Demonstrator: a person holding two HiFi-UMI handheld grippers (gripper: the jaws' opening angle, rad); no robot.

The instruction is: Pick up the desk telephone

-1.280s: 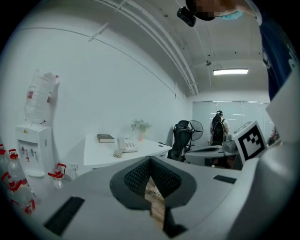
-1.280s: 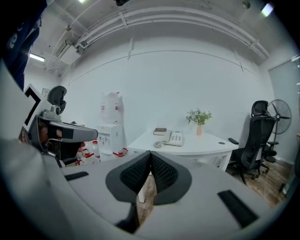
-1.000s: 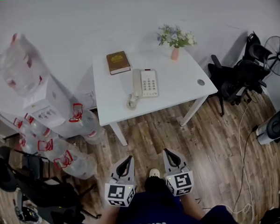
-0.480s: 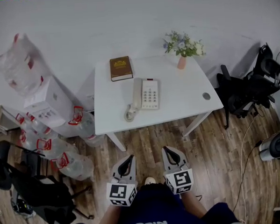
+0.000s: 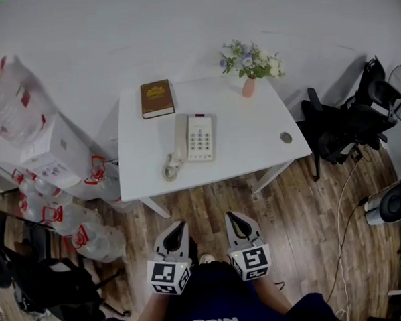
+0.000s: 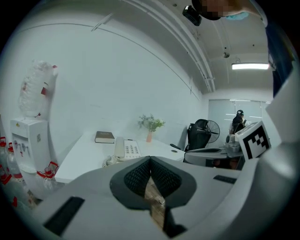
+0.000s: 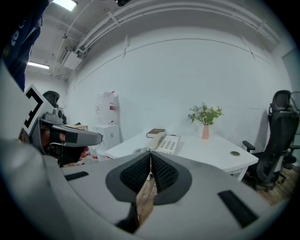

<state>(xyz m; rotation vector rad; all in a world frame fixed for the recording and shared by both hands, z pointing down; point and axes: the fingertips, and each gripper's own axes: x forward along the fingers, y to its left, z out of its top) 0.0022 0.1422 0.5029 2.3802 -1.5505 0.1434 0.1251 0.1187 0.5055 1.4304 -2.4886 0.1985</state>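
On the table (image 5: 253,147), the telephone (image 5: 194,137) lies between book (image 5: 156,98) and vase (image 5: 248,87).

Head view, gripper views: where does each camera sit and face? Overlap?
Head view: on the person's head, steeply down at white table; shows left gripper, right gripper, torso.
Left gripper view: on left gripper, along its shut jaws toward the table; right gripper at right.
Right gripper view: on right gripper, same way; left gripper at left.
All three share desk telephone, book, flower vase.
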